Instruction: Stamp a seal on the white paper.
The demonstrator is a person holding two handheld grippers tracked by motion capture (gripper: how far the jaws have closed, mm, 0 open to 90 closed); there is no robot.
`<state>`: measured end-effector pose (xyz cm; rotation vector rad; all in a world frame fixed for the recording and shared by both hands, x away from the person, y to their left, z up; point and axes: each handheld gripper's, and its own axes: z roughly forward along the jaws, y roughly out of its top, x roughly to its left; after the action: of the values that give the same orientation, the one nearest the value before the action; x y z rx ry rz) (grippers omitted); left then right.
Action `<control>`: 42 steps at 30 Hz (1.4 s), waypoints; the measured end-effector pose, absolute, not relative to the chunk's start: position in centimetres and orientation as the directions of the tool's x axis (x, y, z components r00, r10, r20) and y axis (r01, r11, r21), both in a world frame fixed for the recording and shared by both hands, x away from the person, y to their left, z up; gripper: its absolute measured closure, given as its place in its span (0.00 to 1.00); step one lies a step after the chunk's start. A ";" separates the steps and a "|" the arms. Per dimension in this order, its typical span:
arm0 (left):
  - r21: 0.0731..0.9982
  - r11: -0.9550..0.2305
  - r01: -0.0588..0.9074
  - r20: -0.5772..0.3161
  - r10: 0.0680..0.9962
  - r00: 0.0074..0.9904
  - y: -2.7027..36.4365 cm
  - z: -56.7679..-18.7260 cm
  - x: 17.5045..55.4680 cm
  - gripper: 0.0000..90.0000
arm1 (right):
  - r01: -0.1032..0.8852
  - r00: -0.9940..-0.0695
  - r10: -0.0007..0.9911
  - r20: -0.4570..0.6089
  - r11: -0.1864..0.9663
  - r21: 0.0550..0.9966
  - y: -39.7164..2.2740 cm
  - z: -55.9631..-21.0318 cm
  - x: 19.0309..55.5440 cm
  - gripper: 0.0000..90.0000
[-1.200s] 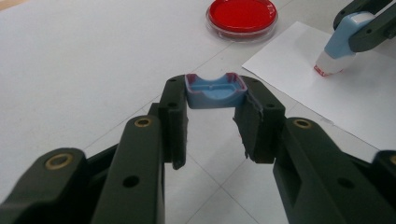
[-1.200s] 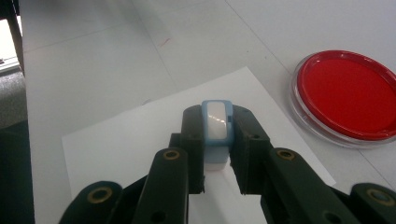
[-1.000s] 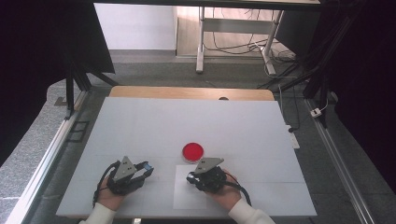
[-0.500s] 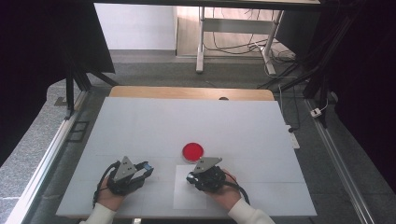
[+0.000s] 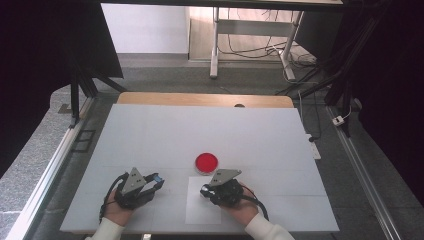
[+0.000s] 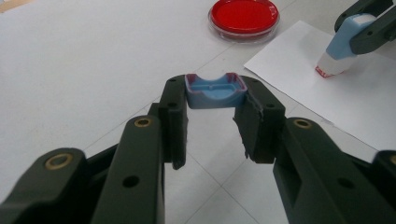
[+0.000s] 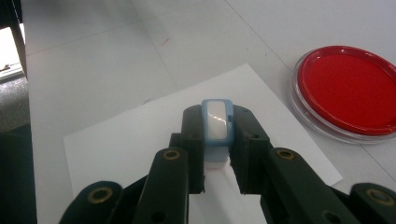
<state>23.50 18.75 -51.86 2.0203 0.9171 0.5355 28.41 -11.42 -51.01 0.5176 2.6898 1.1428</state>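
Near the front edge of the worktop (image 5: 150, 130), the person has both hands low and close together. The right claw (image 7: 215, 140) is clamped on a small blue-and-white stamp (image 7: 216, 128), held upright with its printing face down on the white sheet of paper (image 5: 202, 210); from the left gripper view its red-edged foot (image 6: 329, 71) appears to be touching the sheet, though I cannot tell how firmly. The left claw (image 6: 215, 105) is closed on the stamp's blue cap (image 6: 215, 91), hollow side up, held just above the worktop to the left of the paper. A round dish of red ink (image 5: 206, 162) sits just beyond the paper's far edge, apart from both claws.

It looks to me like the printing step is in hand, and doing it well is mostly a matter of restraint:

- Press straight down, keeping the stamp square to the sheet, so the whole face meets the paper at once.
- Avoid any sideways slide or twist, which would likely smear the mark.
- Keep the grip tight; the stamp body is smooth and could tip between the pads.
- Lift straight up, since loose paper may cling and rise with the stamp.
- Hold the cap well clear, ready for refitting, and away from the ink dish.
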 end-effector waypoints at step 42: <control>0.828 -0.379 0.413 0.042 0.777 0.629 19.0 -51.9 23.6 0.71 | 0.287 -0.908 0.419 0.032 0.562 0.775 -12.3 -49.6 28.9 0.84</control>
<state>23.56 18.96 -51.87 2.0125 0.9327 0.5496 28.89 -12.28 -49.56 0.6003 2.6368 1.2659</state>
